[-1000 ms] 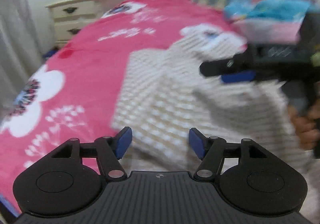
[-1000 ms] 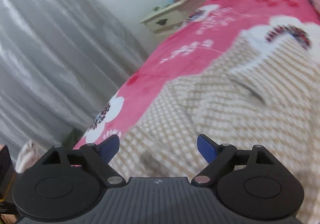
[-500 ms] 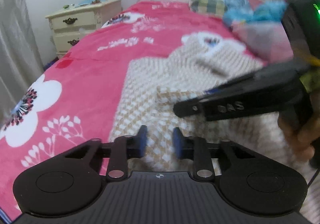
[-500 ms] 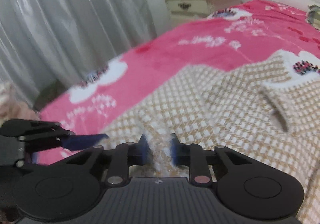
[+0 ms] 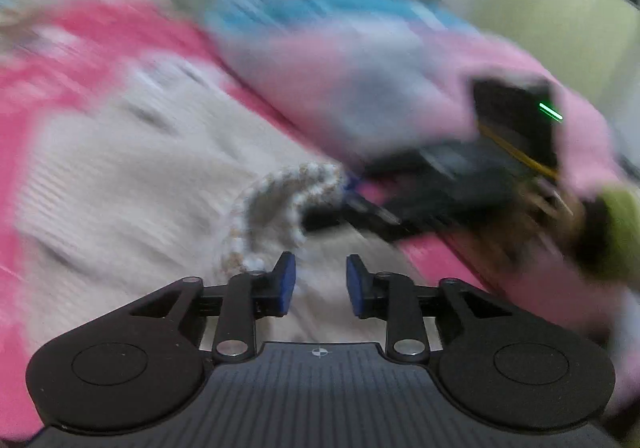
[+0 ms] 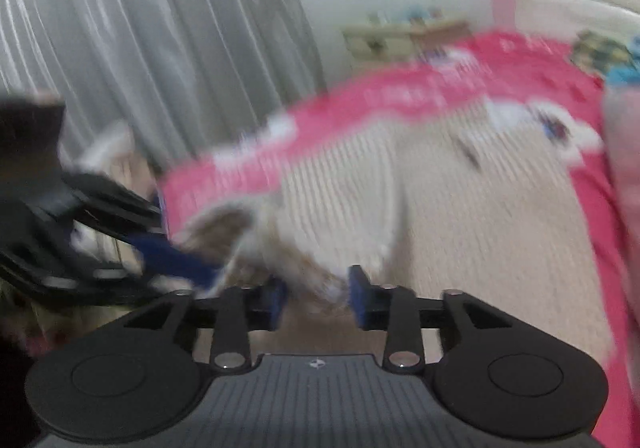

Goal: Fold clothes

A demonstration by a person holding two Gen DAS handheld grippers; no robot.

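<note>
Left gripper (image 5: pixel 318 280): one, jaws parted, nothing visibly between them. Right gripper (image 6: pixel 316 298): one, jaws parted, a sweater fold between the pads; grip uncertain through blur. Checked beige-white sweater (image 6: pixel 460 215): one, spread on the pink bedspread (image 6: pixel 400 95). Grey curtain (image 6: pixel 160 47): one. Lettering: none legible.

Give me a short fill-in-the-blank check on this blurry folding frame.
1. The knit sweater lies on a ___ bedspread.
2. The left claw has ___ pads.
3. Beyond the bedspread, in the right wrist view, hangs a ___ curtain.
Missing words: pink; blue; grey.
</note>
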